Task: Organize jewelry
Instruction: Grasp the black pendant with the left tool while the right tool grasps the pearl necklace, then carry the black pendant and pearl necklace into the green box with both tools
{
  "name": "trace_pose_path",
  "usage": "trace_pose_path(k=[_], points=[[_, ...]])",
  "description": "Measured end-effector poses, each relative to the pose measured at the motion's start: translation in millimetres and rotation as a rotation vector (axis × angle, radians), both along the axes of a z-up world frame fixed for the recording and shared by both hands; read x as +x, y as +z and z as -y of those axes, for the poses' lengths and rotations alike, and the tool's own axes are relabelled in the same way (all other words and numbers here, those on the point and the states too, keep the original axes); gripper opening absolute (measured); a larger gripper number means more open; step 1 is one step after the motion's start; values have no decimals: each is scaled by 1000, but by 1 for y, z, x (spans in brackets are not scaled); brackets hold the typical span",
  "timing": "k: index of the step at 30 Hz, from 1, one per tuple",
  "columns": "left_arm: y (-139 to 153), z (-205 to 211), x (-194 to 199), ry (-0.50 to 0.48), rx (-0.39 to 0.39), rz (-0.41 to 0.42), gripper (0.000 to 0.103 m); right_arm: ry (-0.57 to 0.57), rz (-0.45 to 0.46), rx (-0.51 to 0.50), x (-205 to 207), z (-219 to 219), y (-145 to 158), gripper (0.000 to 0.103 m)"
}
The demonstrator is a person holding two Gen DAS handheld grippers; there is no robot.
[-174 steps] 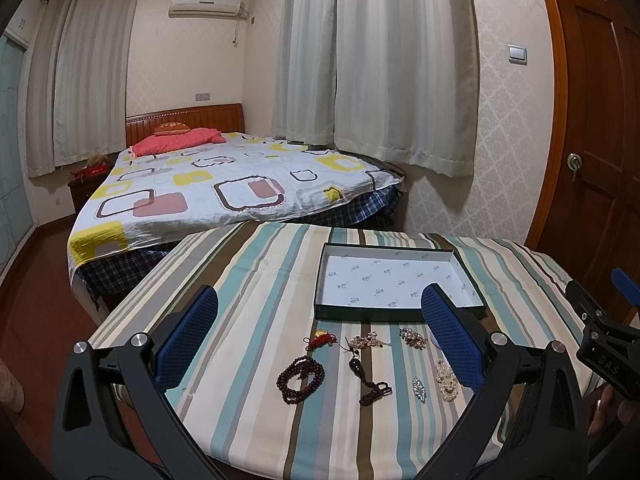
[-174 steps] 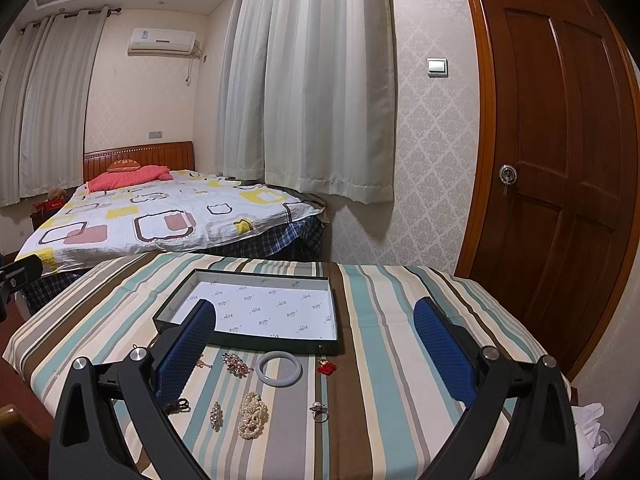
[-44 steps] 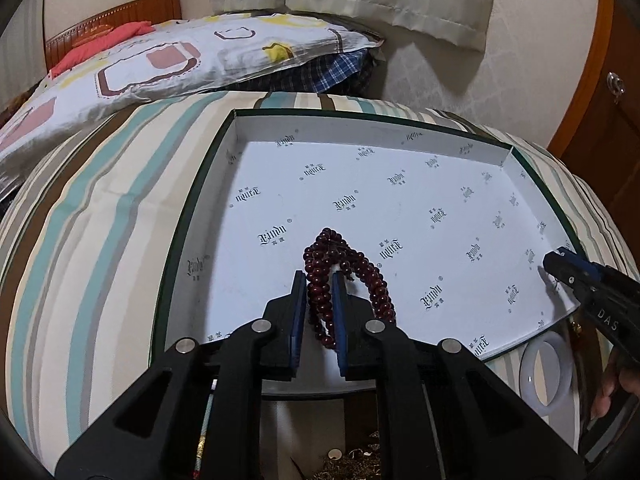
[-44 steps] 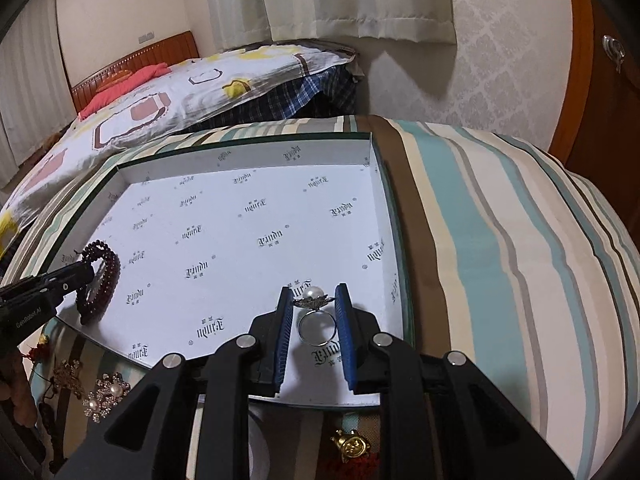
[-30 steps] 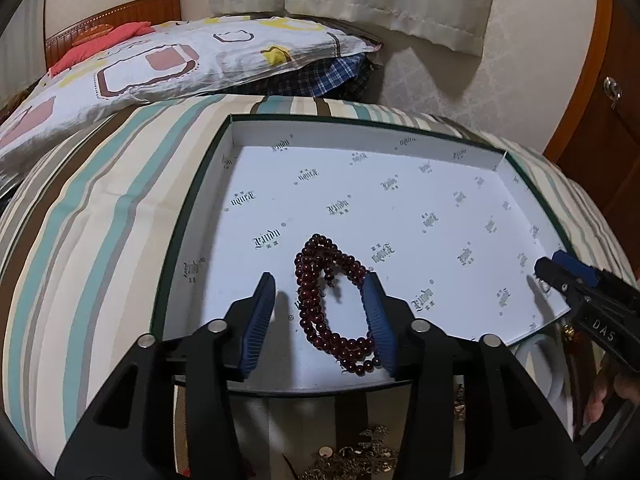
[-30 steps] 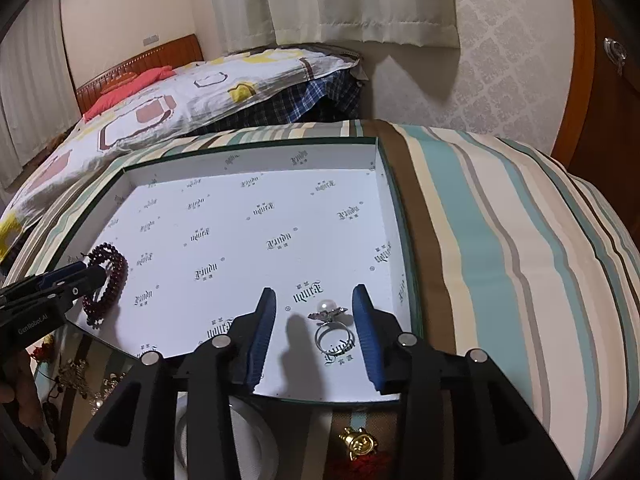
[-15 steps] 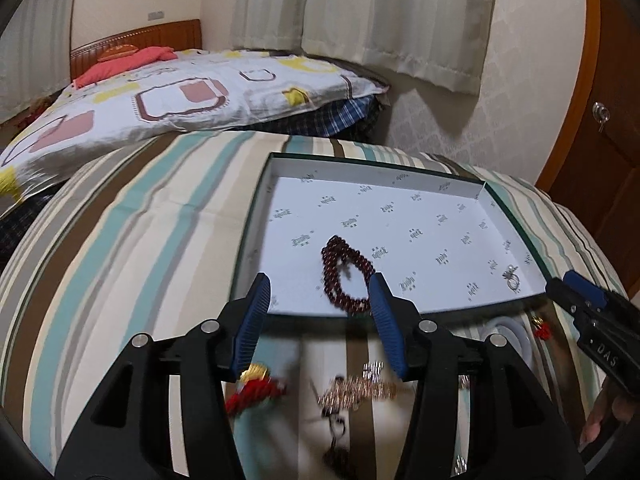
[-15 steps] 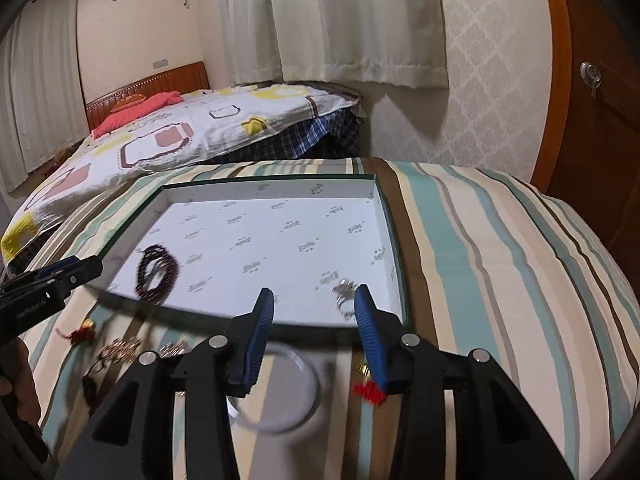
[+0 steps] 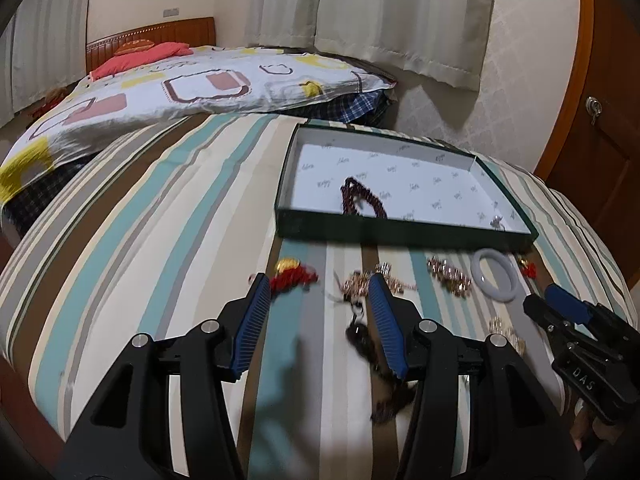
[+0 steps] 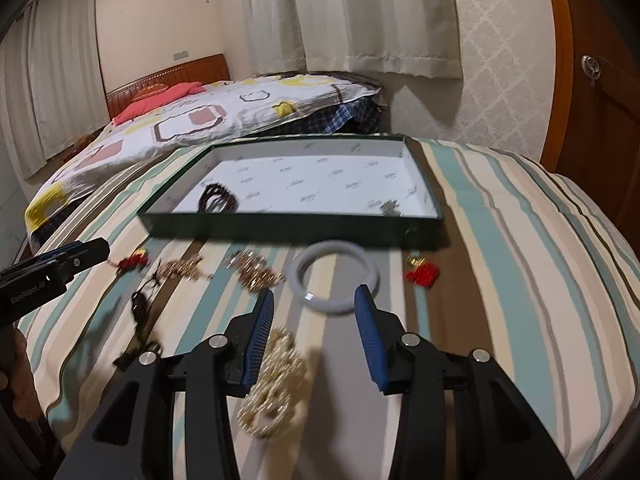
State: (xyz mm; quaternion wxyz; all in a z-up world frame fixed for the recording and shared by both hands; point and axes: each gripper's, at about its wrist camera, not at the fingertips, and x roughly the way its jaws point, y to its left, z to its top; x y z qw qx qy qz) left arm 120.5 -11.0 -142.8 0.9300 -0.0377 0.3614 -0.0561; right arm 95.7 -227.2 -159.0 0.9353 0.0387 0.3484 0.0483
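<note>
I am pulling both tools back from the flat green box with white paper [image 10: 424, 184], left gripper [image 9: 316, 320] and right gripper [image 10: 314, 322] both released and holding nothing. The dark red bead bracelet [image 9: 360, 200] and small pearl ring [image 10: 390, 207] are now lying inside, so I am going for the pale round bangle [image 10: 338, 280] near me.

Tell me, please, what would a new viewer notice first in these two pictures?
First, the green box on the striped cloth, holding a dark bead bracelet at its left. In front of it lies loose jewelry, chiefly a pale bangle. Both the left gripper and right gripper hang open above.
</note>
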Motion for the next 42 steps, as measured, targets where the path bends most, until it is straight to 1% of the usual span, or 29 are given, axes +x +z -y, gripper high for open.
trace_pose_path(k=[8, 11, 13, 15, 16, 17, 18, 19, 24, 32, 35, 37, 38, 41, 42], points=[[-11, -3, -13, 6, -2, -20, 50, 37, -62, -13, -7, -19, -18, 42], [-12, -2, -13, 3, -2, -23, 50, 37, -105, -19, -6, -19, -27, 42], [-14, -1, -14, 0, -2, -27, 50, 43, -112, -19, -6, -20, -28, 47], [-16, 1, -13, -6, -2, -35, 50, 47, -113, -34, -7, -22, -28, 47], [-16, 2, -13, -9, 0, -38, 50, 49, -113, -36, -8, -23, -29, 46], [-17, 3, -12, -13, 2, -40, 50, 51, -113, -38, -8, -22, -29, 39], [-18, 5, -12, -18, 5, -45, 50, 55, -114, -35, -8, -21, -28, 31], [-19, 7, -11, -21, 6, -49, 50, 58, -115, -33, -8, -20, -28, 27], [-28, 15, -4, -37, 7, -81, 50, 69, -111, -23, -8, -17, -27, 23], [-43, 22, 10, -52, 13, -136, 50, 63, -101, -24, -5, -11, -26, 23], [-46, 23, 13, -57, 17, -145, 47, 64, -100, -20, -4, -10, -26, 23], [-46, 25, 13, -69, 24, -141, 40, 64, -99, -16, -3, -9, -26, 23], [-46, 26, 13, -77, 25, -141, 33, 64, -98, -15, -3, -9, -26, 23], [-46, 29, 12, -103, 28, -138, 22, 65, -97, -14, -2, -10, -26, 23], [-46, 31, 12, -112, 33, -136, 21, 65, -97, -15, -2, -10, -26, 23]])
